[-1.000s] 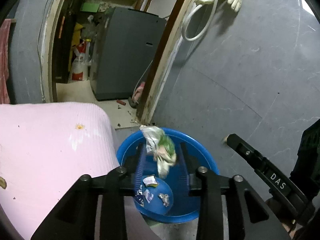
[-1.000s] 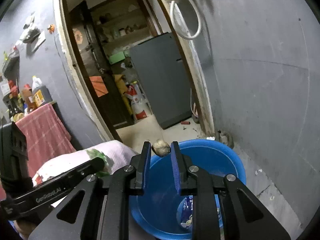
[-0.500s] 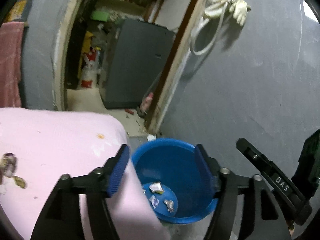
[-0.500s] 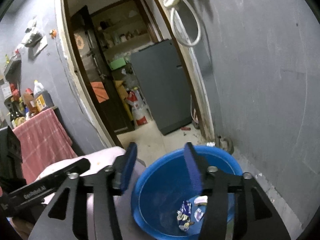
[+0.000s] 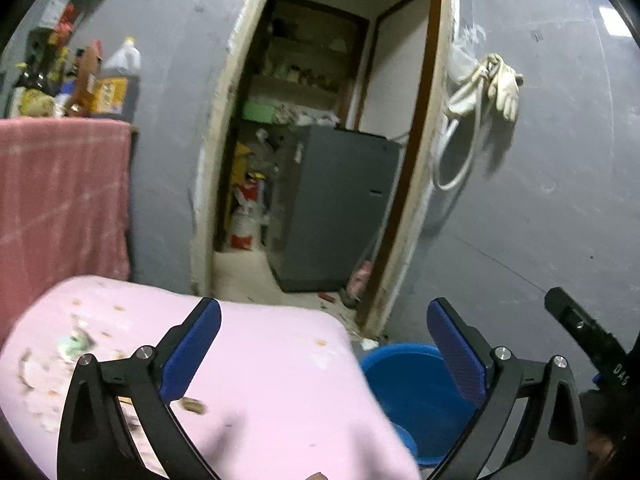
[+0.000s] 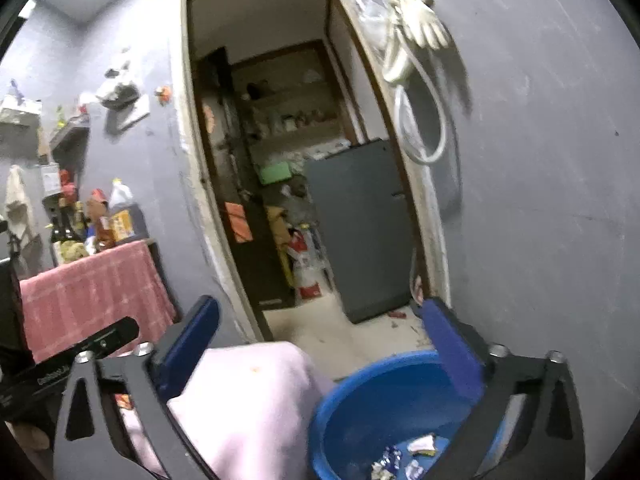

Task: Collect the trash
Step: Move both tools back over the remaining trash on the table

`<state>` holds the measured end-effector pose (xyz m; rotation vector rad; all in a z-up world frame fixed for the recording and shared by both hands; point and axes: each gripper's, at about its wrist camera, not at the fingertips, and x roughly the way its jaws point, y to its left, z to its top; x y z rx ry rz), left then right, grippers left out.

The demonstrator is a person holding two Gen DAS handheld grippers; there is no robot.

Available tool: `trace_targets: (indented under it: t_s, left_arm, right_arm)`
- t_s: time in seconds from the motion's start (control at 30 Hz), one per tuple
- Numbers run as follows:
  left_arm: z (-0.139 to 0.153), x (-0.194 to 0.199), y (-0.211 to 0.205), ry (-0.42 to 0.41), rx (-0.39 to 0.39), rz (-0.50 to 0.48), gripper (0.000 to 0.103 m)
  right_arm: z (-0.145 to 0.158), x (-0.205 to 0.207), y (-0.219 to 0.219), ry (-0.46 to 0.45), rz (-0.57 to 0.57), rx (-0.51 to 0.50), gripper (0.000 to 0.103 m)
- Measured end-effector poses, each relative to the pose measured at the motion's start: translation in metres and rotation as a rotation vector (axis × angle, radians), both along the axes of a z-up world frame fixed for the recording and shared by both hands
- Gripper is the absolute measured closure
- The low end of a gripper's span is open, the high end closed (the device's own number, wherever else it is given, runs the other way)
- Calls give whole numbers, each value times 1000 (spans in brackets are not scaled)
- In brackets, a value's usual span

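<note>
Left wrist view, your left gripper (image 5: 324,354) empty, jaws opening wide, over pink cloth-covered surface (image 5: 272,376) strewn with scraps (image 5: 74,344), round blue plastic tub (image 5: 404,384) just beside, right wrist view, your right gripper (image 6: 320,350) empty, jaws opening wide, crumpled wrappers (image 6: 400,456) lying in tub (image 6: 360,392).

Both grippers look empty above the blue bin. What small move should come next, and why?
Probably swing the left gripper toward the scraps lying on the pink cloth. Both it and the right gripper are opening with nothing between the jaws, some trash already sits in the blue bin, and litter on the cloth remains to be collected.
</note>
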<state>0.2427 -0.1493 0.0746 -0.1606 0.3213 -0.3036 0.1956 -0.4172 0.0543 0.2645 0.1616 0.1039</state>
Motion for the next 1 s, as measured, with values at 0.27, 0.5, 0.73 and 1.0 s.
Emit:
trace_targets:
  t_s: [0.27, 0.5, 0.73, 1.0]
  left_arm:
    - [11, -20, 43, -60, 30, 86, 2]
    - [17, -40, 87, -102, 47, 164, 2]
    - [14, -56, 137, -112, 40, 240, 2]
    - [-14, -68, 174, -49, 48, 284, 2]
  right_arm:
    - [17, -2, 46, -56, 77, -44, 0]
    - [26, -8, 94, -121, 150, -74, 0]
    - [23, -4, 142, -110, 252, -133, 0]
    - [3, 9, 186, -57, 348, -199, 0]
